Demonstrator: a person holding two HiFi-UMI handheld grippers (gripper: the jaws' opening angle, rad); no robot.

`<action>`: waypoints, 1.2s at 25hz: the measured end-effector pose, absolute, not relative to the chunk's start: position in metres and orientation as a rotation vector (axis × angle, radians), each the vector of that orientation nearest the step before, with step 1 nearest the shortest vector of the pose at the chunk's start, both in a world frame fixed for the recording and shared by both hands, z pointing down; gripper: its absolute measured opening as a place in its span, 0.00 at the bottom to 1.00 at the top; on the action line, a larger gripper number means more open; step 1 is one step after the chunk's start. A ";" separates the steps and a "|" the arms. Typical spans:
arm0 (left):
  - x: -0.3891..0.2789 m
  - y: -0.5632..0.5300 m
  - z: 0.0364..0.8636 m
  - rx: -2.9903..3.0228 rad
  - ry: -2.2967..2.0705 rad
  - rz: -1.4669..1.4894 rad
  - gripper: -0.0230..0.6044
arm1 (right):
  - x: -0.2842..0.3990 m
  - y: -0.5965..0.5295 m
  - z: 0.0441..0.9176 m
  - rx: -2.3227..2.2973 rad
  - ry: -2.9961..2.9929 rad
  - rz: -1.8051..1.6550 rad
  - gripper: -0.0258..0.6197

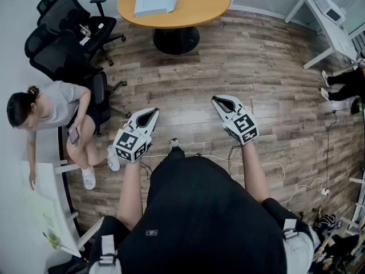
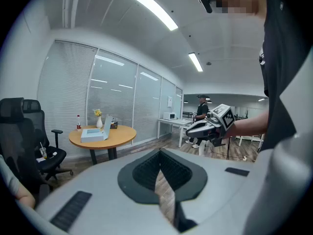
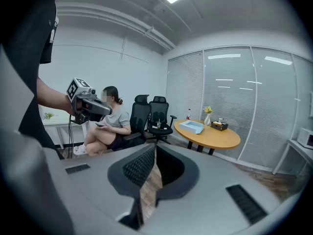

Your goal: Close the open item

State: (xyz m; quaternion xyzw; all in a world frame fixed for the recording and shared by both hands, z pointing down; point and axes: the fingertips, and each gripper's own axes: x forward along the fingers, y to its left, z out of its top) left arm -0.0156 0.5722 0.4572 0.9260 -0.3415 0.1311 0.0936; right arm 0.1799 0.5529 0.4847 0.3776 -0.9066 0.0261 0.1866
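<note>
L tool & R tool: jaws of both closed to a narrow slit, nothing btwn them, held over the brown wood-plank floor. Open pale blue flat rectangular box, lid up, sits on round light-wood worktop, well apart from both tools.

A round wooden table carries an open light-blue box, a flower vase, a bottle and a small dark box.
</note>
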 end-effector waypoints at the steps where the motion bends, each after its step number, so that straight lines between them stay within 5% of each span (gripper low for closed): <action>1: -0.018 0.569 0.457 2.747 -1.013 0.389 0.05 | 0.179 0.551 0.485 1.064 -2.551 0.077 0.05; 30: -0.081 0.467 0.465 2.800 -0.862 0.400 0.05 | 0.120 0.481 0.505 1.183 -2.465 0.117 0.05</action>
